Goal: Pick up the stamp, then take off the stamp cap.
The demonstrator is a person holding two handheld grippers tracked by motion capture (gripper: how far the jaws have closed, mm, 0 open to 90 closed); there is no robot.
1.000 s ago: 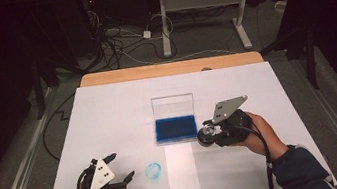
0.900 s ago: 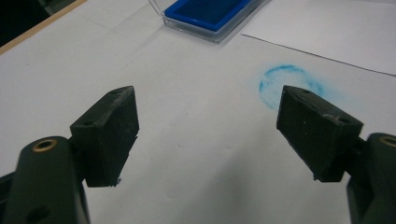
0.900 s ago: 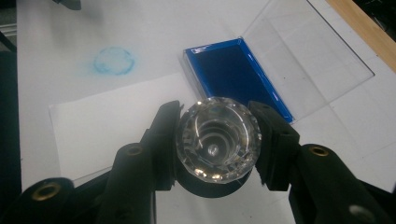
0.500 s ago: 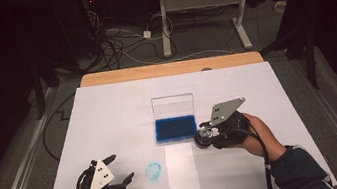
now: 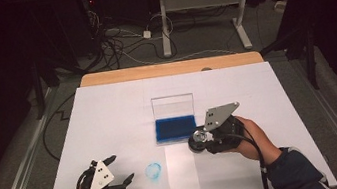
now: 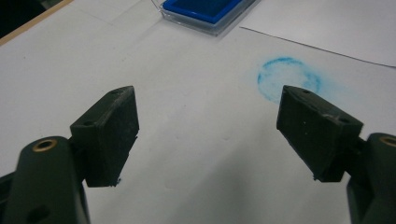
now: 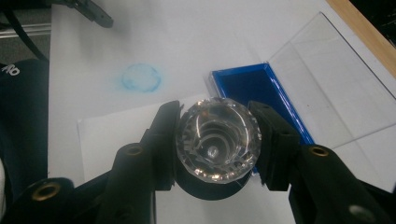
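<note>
Clear faceted stamp (image 7: 215,140) clamped in right gripper (image 7: 215,144) beside blue ink pad (image 5: 175,128); lower squarely onto paper sheet (image 5: 182,171) (press evenly). Left gripper (image 6: 208,135) apart, empty.

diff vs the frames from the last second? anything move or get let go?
The right tongs, shut on the clear stamp, slid a little toward the person, off the blue ink pad's near corner toward the paper sheet. Nothing was let go. The left tongs stayed open and in place; the pad, sheet and blue ring print kept their places.
</note>
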